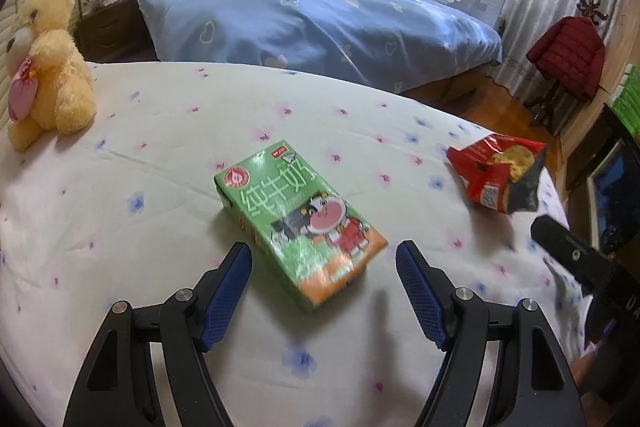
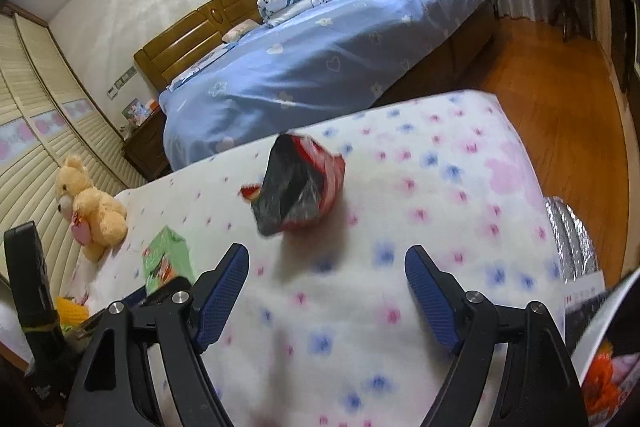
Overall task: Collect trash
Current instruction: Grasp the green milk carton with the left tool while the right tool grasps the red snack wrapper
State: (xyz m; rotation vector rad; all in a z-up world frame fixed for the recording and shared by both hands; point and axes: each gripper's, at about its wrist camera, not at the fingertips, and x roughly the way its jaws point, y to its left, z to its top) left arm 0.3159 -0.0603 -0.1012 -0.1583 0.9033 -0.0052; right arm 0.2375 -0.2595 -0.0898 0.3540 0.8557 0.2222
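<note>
A green milk carton [image 1: 298, 219] lies flat on the flowered white sheet [image 1: 160, 155], its near end between the tips of my left gripper [image 1: 324, 251], which is open and empty. A torn red snack bag [image 1: 500, 173] lies to the right near the sheet's edge. In the right wrist view the same bag [image 2: 298, 193] lies open-mouthed just ahead of my right gripper [image 2: 326, 255], which is open and empty. The carton [image 2: 166, 259] shows at the left there.
A yellow teddy bear [image 1: 48, 67] sits at the sheet's left side. A bed with a blue cover [image 1: 312, 23] stands behind. Wood floor [image 2: 560, 115] and a silver foil-lined bag [image 2: 572, 239] lie off the right edge. A red jacket [image 1: 568, 55] hangs on a rack.
</note>
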